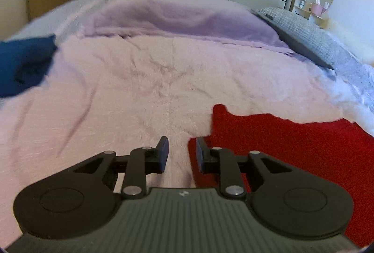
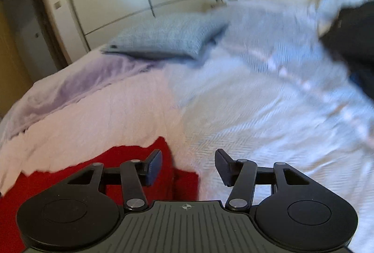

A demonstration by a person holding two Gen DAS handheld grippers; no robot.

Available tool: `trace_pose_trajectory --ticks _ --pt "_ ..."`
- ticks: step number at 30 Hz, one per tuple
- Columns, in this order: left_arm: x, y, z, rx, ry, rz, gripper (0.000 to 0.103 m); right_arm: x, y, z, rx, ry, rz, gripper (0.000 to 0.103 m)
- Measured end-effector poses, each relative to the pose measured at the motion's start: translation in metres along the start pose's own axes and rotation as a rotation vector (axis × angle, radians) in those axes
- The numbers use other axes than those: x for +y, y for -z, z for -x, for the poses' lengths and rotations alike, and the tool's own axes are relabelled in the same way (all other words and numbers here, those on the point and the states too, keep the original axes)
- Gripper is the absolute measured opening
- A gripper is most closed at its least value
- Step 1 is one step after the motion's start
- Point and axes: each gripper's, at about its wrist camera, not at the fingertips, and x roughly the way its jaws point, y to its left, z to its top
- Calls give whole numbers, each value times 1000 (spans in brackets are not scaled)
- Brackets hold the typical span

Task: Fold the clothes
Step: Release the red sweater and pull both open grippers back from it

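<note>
Tools, left [image 1: 180, 154] and right [image 2: 188, 165], both released above red garment [image 1: 292, 154] on bed [image 1: 145, 80], fold seemingly placed, blue garment [image 1: 21, 66] left.

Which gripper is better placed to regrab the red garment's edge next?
Probably left. The left gripper is open with the red garment edge at its right finger; the right gripper, also open, has mostly the white bedspread ahead.

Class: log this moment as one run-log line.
left gripper: open, empty | right gripper: open, empty | red garment: on bed, released
</note>
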Motion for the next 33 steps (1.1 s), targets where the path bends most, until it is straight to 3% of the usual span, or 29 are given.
trace_pose_trajectory --ticks 4,6,10,16,25,33 --pt "-28 22 52 -5 69 -33 21 36 42 57 3 -87 111 54" --pt "-41 38 63 22 89 -45 21 48 69 61 46 -68 160 54" --pt "-58 67 54 112 25 -82 21 49 105 51 138 -5 163 54" --pt "-80 68 99 71 -48 -108 23 56 90 103 79 -11 126 54" --pt "-112 110 165 101 -116 -193 29 63 137 158 196 27 51 54" --pt "-116 138 204 96 -105 -225 30 78 156 196 197 44 47 54"
